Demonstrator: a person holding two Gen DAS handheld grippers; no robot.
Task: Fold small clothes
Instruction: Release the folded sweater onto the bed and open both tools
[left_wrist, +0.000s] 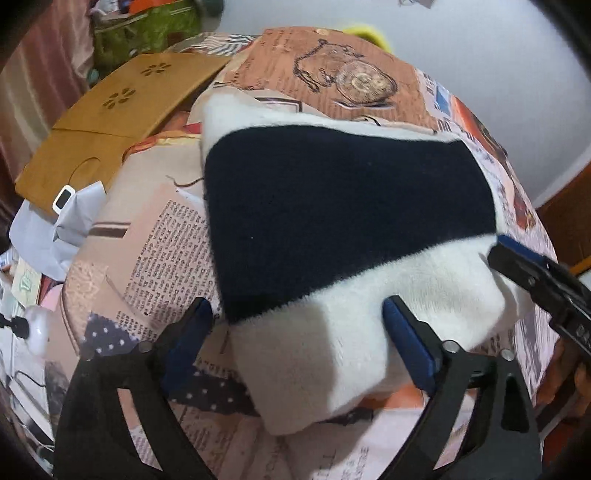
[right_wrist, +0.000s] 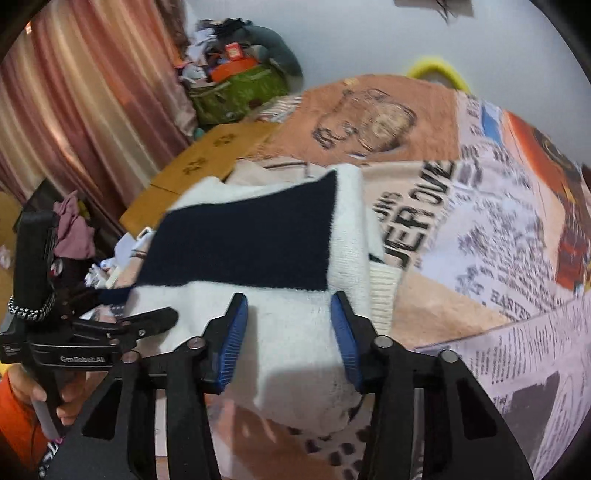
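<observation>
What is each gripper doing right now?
Left gripper: open, fingers astride the garment.
Right gripper: garment between its fingers; grip cannot be told.

Soft, even indoor light; dim shadow falls under the folded garment (left_wrist: 351, 221). Fisheye bending curves the bedspread (right_wrist: 480, 229), corners vignette black, and the right wrist view shows motion blur

"GenRobot.AI" in pale letters on the black body of the left gripper (right_wrist: 122, 325), at left in the right wrist view. Big black headline fragments "JER OWE" and smaller "HARVE" on the newspaper-print bedcover (right_wrist: 480, 229), at right. The columns of small print on the cover are too small to read.
</observation>
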